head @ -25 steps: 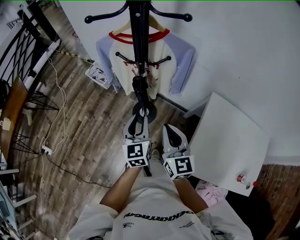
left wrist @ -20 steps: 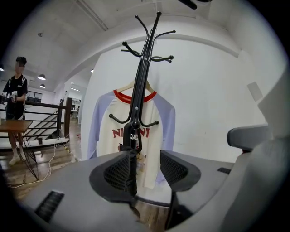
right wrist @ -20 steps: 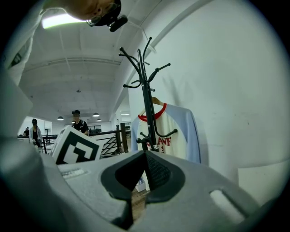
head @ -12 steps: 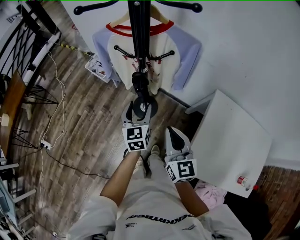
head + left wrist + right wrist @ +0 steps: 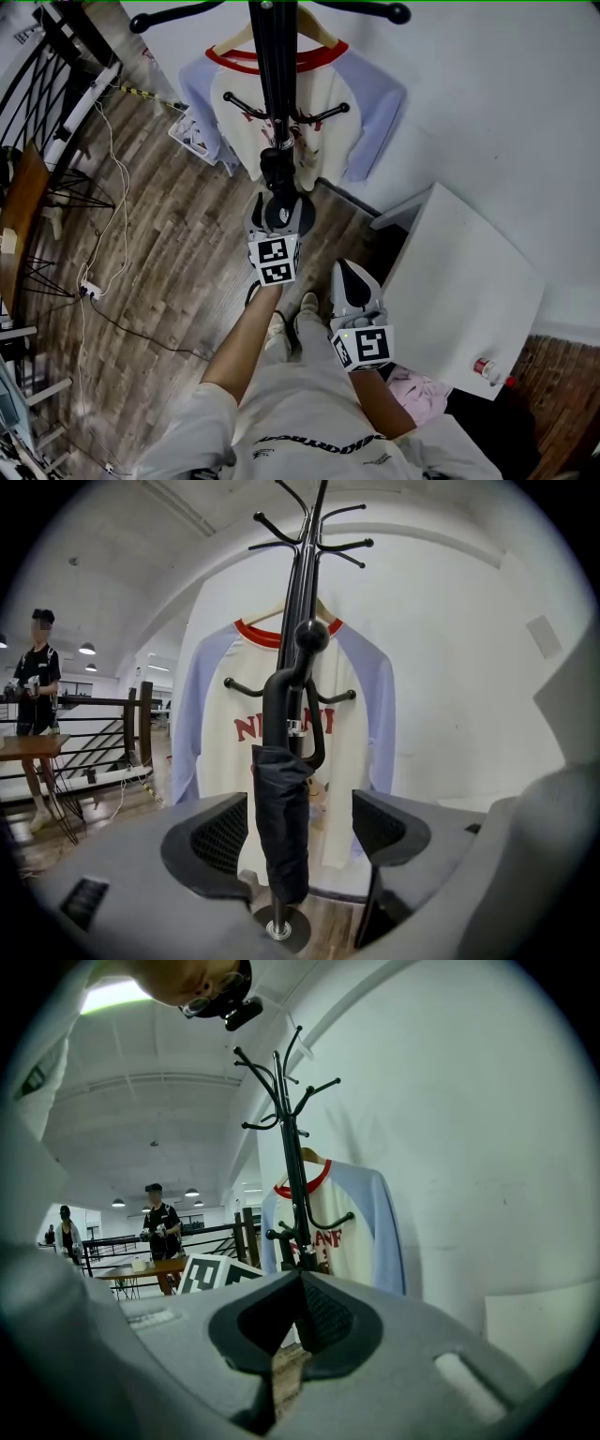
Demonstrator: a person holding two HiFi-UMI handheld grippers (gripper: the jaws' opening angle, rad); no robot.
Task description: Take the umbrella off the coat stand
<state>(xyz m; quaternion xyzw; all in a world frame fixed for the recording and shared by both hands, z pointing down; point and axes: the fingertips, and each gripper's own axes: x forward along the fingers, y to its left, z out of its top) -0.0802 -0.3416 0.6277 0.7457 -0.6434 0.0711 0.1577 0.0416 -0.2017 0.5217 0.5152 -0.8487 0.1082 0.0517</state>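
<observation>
A folded black umbrella hangs upright by its hooked handle from a low peg of the black coat stand. My left gripper faces it. Its jaws are opening, one on each side of the umbrella's canopy, and neither pad touches it. From the head view, the left gripper sits right at the stand's pole, just below the umbrella. My right gripper hangs back to the right. Its jaws are shut with nothing between them, and they point towards the stand.
A white and lilac shirt hangs on the stand behind the umbrella. A white table stands close on the right with a small red-capped bottle. Cables, a black railing and a wooden table lie to the left.
My left gripper has moved forward to the stand, up to the umbrella. The right gripper has barely shifted.
</observation>
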